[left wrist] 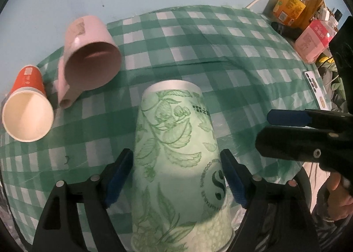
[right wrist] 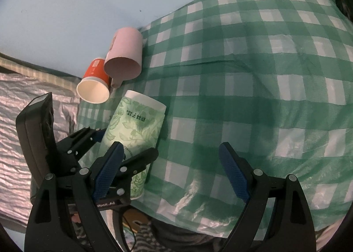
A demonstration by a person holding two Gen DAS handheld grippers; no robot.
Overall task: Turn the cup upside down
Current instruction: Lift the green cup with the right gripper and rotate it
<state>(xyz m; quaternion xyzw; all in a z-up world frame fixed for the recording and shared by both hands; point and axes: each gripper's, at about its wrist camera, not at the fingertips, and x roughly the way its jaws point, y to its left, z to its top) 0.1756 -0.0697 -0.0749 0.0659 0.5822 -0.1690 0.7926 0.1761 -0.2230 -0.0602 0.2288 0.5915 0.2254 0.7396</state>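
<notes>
The left gripper (left wrist: 176,177) grasps the green leaf-print cup (left wrist: 176,163), a large "S" logo beside its right jaw. Smaller print is unreadable. The right gripper (right wrist: 171,172) gapes, released.

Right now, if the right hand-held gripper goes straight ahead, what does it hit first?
Probably only the green-and-white checked tablecloth. The right hand-held gripper is open and empty; the green leaf-print paper cup lies off to its left, though depth is unclear.

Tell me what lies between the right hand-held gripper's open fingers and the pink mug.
Right wrist view: only bare green checked tablecloth lies between the right hand-held gripper and the pink mug. The green leaf-print paper cup sits just left.
</notes>
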